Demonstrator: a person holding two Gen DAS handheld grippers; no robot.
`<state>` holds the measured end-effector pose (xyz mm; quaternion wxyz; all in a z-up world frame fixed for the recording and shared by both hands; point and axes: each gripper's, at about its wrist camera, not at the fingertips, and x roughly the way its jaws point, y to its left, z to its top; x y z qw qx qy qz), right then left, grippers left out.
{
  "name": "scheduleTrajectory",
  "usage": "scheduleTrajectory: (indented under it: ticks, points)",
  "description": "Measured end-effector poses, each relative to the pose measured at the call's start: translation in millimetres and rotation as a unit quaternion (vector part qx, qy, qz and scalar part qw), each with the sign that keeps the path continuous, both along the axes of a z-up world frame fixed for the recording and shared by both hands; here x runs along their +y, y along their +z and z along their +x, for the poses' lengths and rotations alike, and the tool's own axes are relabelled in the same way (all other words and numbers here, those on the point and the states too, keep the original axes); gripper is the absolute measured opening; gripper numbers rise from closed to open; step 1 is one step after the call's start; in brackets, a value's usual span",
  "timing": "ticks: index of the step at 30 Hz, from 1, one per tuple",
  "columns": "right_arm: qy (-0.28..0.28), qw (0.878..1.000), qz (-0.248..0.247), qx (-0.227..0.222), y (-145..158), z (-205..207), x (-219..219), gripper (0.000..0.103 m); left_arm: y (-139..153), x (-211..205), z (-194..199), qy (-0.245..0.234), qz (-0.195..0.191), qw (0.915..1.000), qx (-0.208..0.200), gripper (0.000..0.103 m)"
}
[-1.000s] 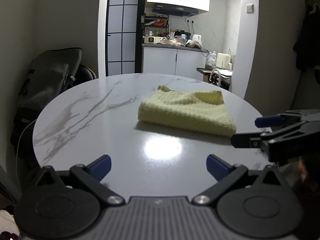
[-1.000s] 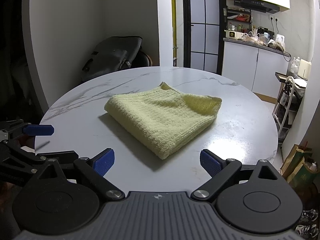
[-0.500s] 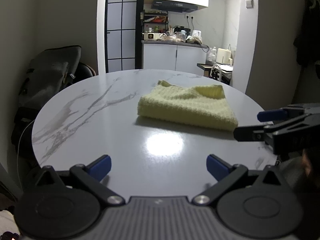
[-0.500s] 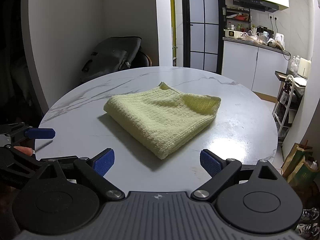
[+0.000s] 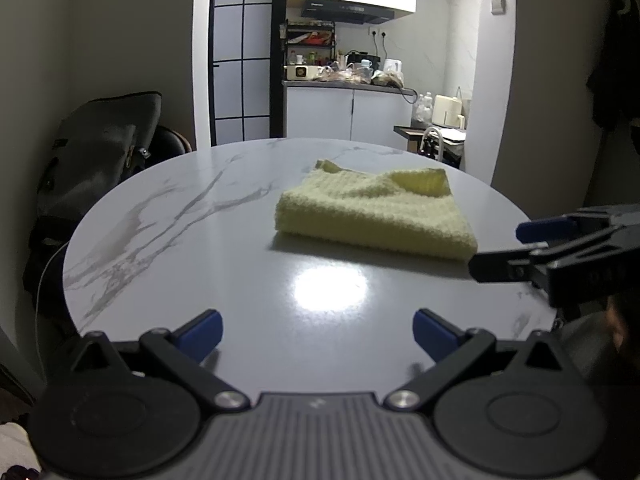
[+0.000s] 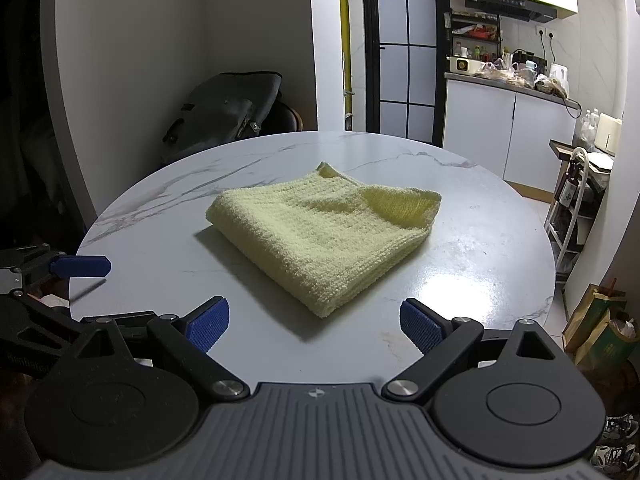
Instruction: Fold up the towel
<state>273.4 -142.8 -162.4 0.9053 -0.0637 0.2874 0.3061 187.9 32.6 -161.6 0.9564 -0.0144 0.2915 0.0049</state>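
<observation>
The yellow towel [image 6: 324, 236] lay folded into a thick square near the middle of the round marble table [image 6: 168, 248], one corner pointing toward the right gripper [image 6: 314, 326] and its stacked layers showing along the two near edges. At the far corner a small flap [image 6: 328, 170] stuck up, and the right-hand far edge was rolled over into a soft ridge. In the left wrist view the towel [image 5: 372, 210] sat right of centre, with its long folded edge facing the left gripper [image 5: 318, 334].

Bare tabletop ringed the towel on every side; the widest open stretch was on the left half, and a narrower band ran between the towel and the near rim. Both grippers hung at that near rim, apart from the cloth, each with its blue-padded fingers spread wide and nothing between them. They were near one another, side by side.

Beyond the far edge a dark bag [image 6: 224, 110] rested on a chair, and a white kitchen counter [image 6: 508, 120] stood farther back.
</observation>
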Motion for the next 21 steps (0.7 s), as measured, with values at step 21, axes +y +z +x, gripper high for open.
scheduleTrajectory:
  ticks: [21]
  points:
    - [-0.011,1.0,-0.004,0.008,-1.0,4.0,2.2,0.095,5.3,12.8,-0.6,-0.005,-0.009,0.9999,-0.006,0.103]
